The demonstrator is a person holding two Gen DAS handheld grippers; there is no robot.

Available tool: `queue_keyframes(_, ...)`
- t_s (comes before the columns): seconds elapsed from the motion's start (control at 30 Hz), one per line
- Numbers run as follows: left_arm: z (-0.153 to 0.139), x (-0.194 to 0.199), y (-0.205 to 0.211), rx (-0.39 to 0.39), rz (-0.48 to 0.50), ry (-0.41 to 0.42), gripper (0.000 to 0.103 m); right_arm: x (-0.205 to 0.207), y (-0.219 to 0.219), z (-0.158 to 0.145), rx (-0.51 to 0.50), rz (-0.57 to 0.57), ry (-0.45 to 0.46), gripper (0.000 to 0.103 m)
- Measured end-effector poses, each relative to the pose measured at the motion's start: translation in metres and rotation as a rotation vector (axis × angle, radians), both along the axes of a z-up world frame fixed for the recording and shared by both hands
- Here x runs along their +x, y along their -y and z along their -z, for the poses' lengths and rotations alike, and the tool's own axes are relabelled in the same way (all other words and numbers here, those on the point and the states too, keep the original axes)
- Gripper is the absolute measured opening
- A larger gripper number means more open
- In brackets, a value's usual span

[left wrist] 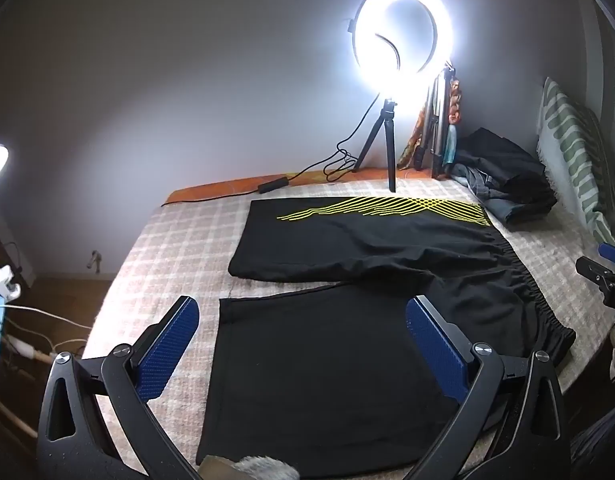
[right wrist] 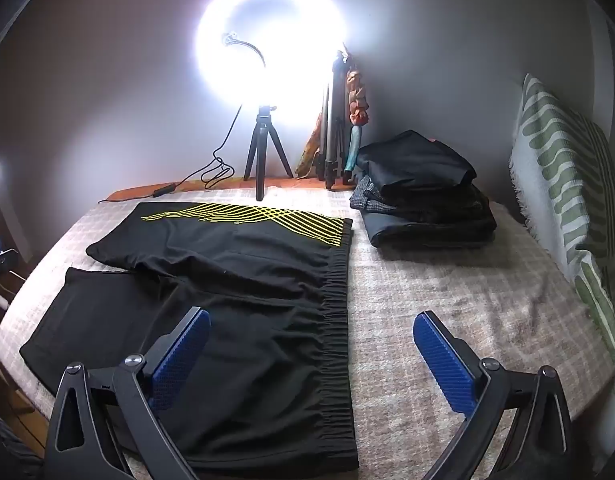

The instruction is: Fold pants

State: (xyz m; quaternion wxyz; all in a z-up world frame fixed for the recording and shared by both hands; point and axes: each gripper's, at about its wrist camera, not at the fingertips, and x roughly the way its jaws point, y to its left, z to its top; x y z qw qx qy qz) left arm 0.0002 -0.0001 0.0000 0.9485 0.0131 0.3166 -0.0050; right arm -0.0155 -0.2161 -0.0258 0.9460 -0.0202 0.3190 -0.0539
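Left wrist view: pants (left wrist: 347, 320) flat crosswise, hem end under wide-open empty left gripper (left wrist: 303, 344), waistband under equally spread, empty right gripper (right wrist: 311, 356).

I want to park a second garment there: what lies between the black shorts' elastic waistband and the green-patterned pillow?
In the right wrist view, only bare checked blanket lies between the waistband and the pillow; the folded dark clothes pile sits farther back.
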Motion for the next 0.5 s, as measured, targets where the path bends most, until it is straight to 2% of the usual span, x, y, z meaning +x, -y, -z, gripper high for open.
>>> queue_keyframes(0.5,0.0004,-0.0010,0.0036,0.037,0.003,0.019,0.103,0.0007,-0.0014,0.0019,-0.006,-0.004,0.007,0.103)
